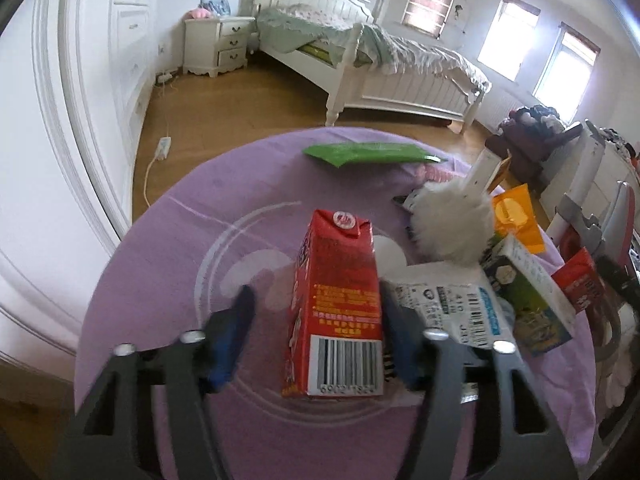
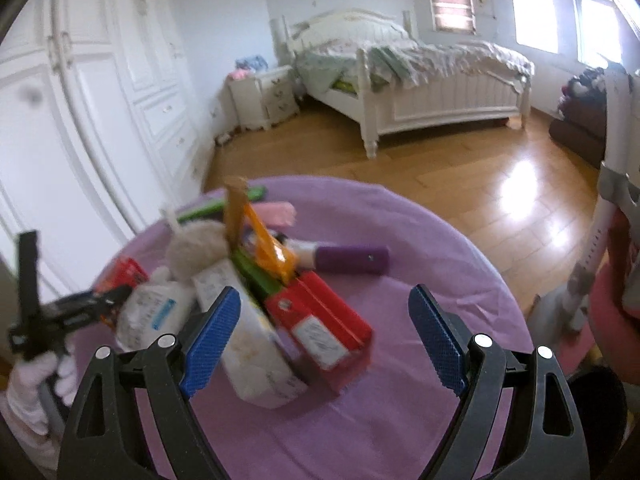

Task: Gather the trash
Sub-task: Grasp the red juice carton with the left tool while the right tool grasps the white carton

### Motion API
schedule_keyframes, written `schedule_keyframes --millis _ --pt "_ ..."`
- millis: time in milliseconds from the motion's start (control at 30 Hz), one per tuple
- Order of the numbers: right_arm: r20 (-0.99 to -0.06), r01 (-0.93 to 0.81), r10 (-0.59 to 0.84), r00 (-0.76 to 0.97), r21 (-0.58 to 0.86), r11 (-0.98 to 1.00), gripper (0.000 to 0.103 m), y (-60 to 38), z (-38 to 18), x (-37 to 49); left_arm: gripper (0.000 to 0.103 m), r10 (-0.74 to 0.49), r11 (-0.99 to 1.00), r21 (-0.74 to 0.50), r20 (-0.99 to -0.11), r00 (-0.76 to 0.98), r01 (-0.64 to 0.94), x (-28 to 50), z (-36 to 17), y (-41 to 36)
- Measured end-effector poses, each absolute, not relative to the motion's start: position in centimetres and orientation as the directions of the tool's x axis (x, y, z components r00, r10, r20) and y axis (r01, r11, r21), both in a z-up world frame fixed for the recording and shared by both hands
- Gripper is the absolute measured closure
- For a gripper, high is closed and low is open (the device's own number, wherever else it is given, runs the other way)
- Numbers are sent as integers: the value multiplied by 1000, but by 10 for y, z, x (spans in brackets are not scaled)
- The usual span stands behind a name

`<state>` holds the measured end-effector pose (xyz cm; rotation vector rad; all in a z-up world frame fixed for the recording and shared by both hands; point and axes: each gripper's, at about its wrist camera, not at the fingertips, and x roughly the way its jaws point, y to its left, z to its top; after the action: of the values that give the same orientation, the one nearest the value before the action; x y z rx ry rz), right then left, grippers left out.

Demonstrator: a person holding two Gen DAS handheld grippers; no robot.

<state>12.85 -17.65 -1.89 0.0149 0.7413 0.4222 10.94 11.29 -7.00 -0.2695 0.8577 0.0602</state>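
A red drink carton [image 1: 336, 304] lies on the round purple table [image 1: 176, 248], between the blue pads of my left gripper [image 1: 316, 320]. The jaws are open around it, with a gap on the left side. To its right lie a white labelled wrapper [image 1: 452, 304], a green and white box [image 1: 524, 296], a white fluffy ball [image 1: 452, 224], an orange packet [image 1: 516, 216] and a green wrapper [image 1: 368, 152]. My right gripper [image 2: 326, 336] is open and empty over a second red carton [image 2: 320, 320] and a white box [image 2: 256, 356]. A purple tube [image 2: 352, 260] lies beyond.
The left gripper [image 2: 68, 312] shows at the left of the right wrist view. A white bed [image 1: 360, 60], a nightstand [image 1: 216, 44] and wardrobe doors [image 2: 80, 120] stand around the wooden floor [image 2: 460, 176]. A power strip [image 1: 163, 147] lies on the floor.
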Motion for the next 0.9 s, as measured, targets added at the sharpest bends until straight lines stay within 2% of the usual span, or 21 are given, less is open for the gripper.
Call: schedule_keyframes --millis 33,133,300,400,500,633,700,767,800,833,900 --pt "-642 -391 398 655 163 906 18 -172 -15 127 60 -73 961 -227 -760 646 -160 109 -72 114" --pt "-635 -483 443 634 123 867 18 -152 -8 121 69 -78 958 -236 -761 644 -162 109 -73 117" --pt "-677 -623 441 590 -33 782 18 -105 -17 122 70 -84 956 -248 -745 662 -159 96 -69 116" --pt "-719 -629 336 608 -178 757 18 -82 -34 131 70 -89 953 -263 -722 687 -153 83 -61 116" --pt "-756 -638 262 600 -255 726 33 -69 -40 133 70 -92 952 -272 -698 710 -144 73 -51 116" --pt "-783 -645 191 592 -318 695 33 -60 -47 137 70 -96 950 -282 -669 737 -132 60 -35 114" --pt "-819 -676 183 543 -297 675 33 -53 -56 145 70 -102 952 -282 -662 743 -121 58 -29 110" --pt "-815 -682 188 548 -305 665 35 -50 -62 153 70 -112 954 -282 -655 748 -104 55 -24 104" --pt "-812 -679 187 553 -309 666 49 -50 -61 155 70 -116 954 -282 -652 749 -98 53 -22 100" --pt "-814 -680 206 544 -283 677 57 -52 -54 156 70 -120 955 -282 -649 751 -91 50 -20 98" --pt "-814 -681 281 508 -180 709 58 -60 -41 155 70 -128 956 -283 -643 755 -79 44 -19 95"
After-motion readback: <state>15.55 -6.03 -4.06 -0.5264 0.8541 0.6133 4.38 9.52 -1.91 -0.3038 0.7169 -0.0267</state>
